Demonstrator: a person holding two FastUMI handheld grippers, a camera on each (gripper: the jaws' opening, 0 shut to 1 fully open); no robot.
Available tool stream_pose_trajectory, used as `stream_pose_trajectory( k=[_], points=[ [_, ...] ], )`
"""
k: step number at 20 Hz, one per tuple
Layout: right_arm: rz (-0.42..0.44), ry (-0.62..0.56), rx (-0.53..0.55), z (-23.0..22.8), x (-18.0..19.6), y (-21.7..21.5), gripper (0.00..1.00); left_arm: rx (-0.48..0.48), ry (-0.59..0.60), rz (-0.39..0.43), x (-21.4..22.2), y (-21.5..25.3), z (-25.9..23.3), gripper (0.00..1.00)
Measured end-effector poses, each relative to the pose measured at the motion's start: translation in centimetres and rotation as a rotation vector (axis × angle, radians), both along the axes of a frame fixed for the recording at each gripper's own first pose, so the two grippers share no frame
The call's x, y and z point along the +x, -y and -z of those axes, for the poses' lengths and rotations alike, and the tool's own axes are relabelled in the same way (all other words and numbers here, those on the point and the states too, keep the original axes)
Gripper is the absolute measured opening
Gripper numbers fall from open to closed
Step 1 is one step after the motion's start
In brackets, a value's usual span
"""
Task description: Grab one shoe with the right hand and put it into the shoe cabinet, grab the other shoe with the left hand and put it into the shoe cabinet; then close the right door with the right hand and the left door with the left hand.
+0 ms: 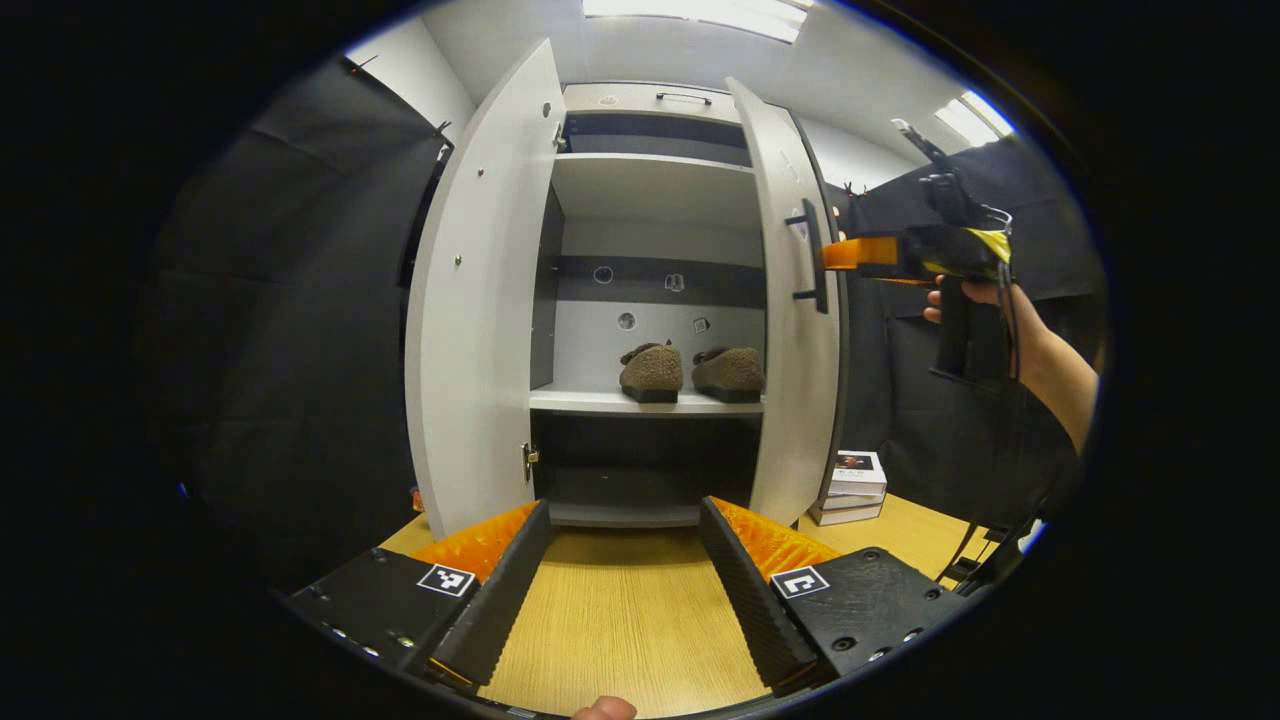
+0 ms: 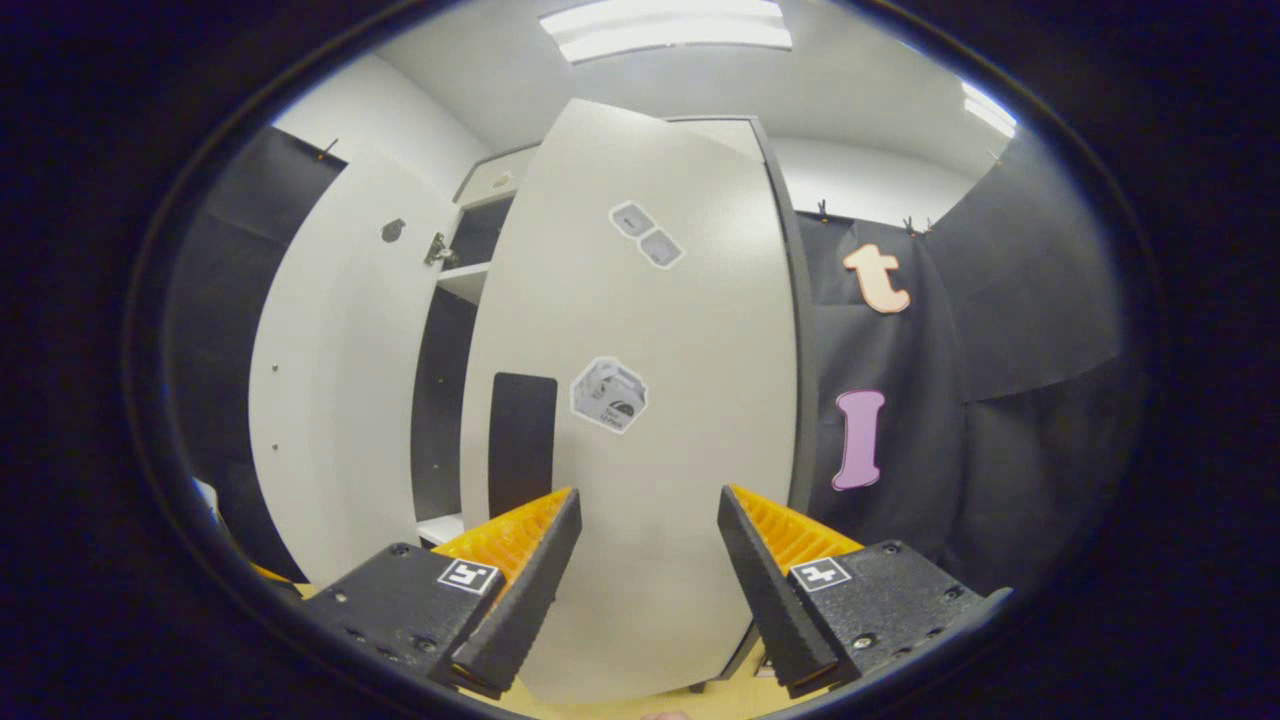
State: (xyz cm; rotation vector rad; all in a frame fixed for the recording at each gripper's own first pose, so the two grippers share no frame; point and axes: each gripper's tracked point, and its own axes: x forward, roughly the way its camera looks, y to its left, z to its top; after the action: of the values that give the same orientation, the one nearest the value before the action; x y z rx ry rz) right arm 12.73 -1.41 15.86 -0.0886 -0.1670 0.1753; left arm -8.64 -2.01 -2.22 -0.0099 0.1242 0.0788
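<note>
Standing open on the wooden table [image 1: 610, 610], the shoe cabinet [image 1: 655, 170] serves as the reference for everything below.

- Both brown fuzzy shoes sit side by side on the cabinet's middle shelf [image 1: 600, 402]: left shoe [image 1: 651, 371] and right shoe [image 1: 729, 372], close together, toes toward the back wall, soles flat.
- Left door [image 1: 480, 300] swung wide, its inner face showing; hinge hardware visible at its lower edge.
- Right door [image 1: 795, 330] also open, partly angled, with a dark handle [image 1: 812, 256] on its outer face. In the right gripper view this door [image 2: 650, 400] stands right in front of the camera, stickers on its surface.
- Left gripper [image 1: 625, 590] low in front of the cabinet, over the table, fingers spread wide, nothing between them.
- Right gripper [image 1: 850, 252] held by a hand [image 1: 985, 300] just beside the right door's handle, at upper-shelf height; whether it touches the door cannot be told. In its own view the right gripper [image 2: 648, 575] has fingers apart and empty, pointing at the door's face.
- Stack of boxes [image 1: 850, 487] on the table beside the cabinet's right door.
</note>
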Motion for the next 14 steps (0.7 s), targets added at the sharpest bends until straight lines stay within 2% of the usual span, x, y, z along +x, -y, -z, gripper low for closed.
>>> stream_pose_trajectory(
  k=[3, 6, 8, 12, 14],
  points=[
    [0.019, 0.017, -0.009, -0.4, -0.4, 0.3, 0.91, -0.015, 0.006, -0.006, -0.1, -0.4, -0.4, 0.92],
    [0.036, 0.066, -0.009, -1.4, -4.1, 0.9, 0.97, -0.030, 0.008, -0.016, -0.1, -1.1, -0.7, 0.92],
    [0.061, 0.075, -0.012, -0.2, -7.0, 1.3, 0.98, -0.048, 0.010, -0.021, 0.0, -1.3, -1.1, 0.92],
    [0.144, 0.021, 0.063, 8.0, -12.0, 1.6, 0.98, -0.117, 0.052, -0.027, 0.4, -1.4, -3.1, 0.93],
    [0.169, -0.072, 0.047, 14.2, -12.7, 1.3, 0.98, -0.135, 0.082, -0.029, 0.5, -1.8, -4.1, 0.93]
  ],
)
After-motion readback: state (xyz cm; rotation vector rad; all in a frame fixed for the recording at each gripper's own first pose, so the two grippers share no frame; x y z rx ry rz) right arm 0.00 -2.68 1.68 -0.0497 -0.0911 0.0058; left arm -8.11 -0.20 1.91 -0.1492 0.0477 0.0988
